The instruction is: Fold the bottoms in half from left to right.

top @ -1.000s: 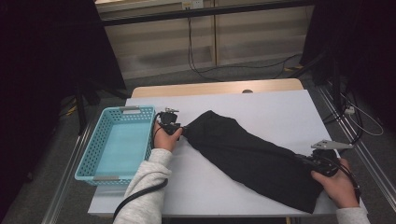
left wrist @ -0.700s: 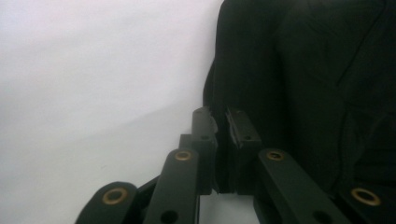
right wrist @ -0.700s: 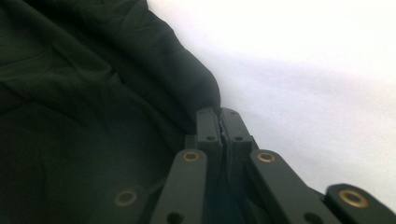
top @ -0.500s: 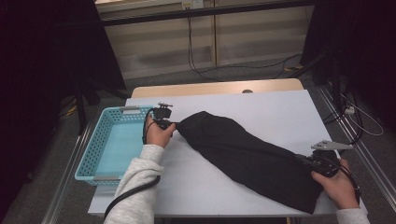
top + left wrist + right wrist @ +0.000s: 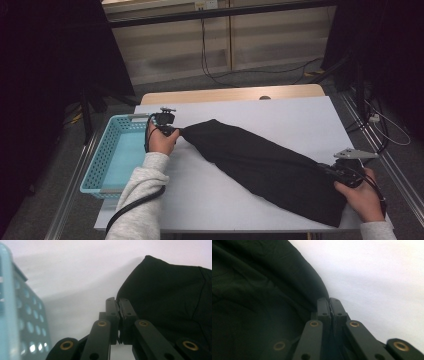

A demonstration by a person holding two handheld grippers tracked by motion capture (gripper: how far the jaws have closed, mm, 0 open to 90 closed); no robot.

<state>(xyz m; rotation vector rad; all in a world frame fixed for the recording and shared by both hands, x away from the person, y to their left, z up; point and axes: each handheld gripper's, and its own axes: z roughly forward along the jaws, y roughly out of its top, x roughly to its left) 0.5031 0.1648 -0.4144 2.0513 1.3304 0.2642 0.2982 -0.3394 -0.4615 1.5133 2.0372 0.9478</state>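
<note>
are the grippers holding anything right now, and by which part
Both hold the black cloth. The left gripper pinches its far-left end near the blue basket; the right gripper pinches its edge at the near-right end.

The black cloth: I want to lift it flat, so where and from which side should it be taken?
Grip the black cloth at its two far ends, from opposite sides: it lies as a long diagonal band, narrow end by the blue basket, wide end at the table's near right.
</note>
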